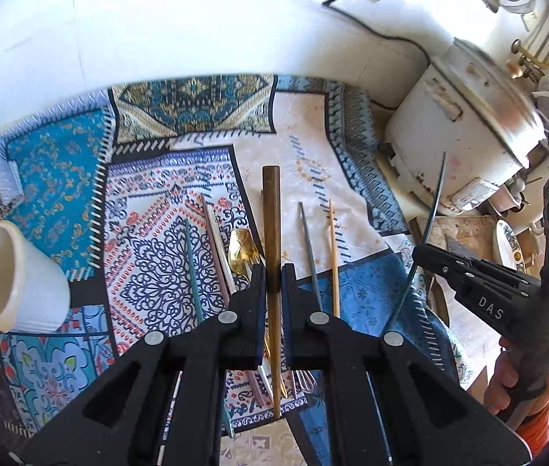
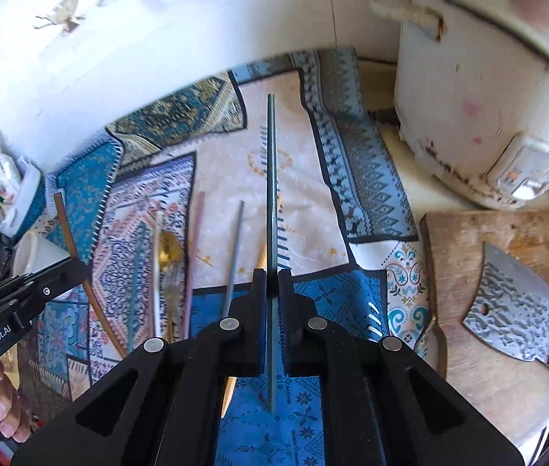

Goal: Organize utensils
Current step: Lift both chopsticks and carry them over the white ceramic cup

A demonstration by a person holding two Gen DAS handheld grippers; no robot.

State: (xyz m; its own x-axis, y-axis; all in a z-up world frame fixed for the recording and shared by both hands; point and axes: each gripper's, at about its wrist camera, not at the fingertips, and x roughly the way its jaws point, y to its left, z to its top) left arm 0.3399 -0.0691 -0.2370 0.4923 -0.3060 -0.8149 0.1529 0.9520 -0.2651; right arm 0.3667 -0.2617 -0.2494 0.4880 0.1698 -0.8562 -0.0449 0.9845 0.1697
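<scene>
My left gripper [image 1: 273,272] is shut on a brown wooden chopstick [image 1: 271,217] and holds it above the patterned cloth [image 1: 157,256]. My right gripper [image 2: 272,277] is shut on a dark grey chopstick [image 2: 272,178], also lifted; it shows in the left wrist view [image 1: 435,202]. On the cloth lie a teal chopstick [image 1: 193,268], a pink one [image 1: 212,229], a gold spoon [image 1: 241,250], a grey chopstick [image 1: 309,248] and a light wooden chopstick [image 1: 333,252]. A white cup [image 1: 14,279] lies tilted at the left.
A white rice cooker [image 2: 480,89] stands at the back right. A wooden cutting board [image 2: 507,310] with a cleaver [image 2: 515,310] lies at the right. A plate edge [image 1: 505,244] sits by the board. A white wall is behind the cloth.
</scene>
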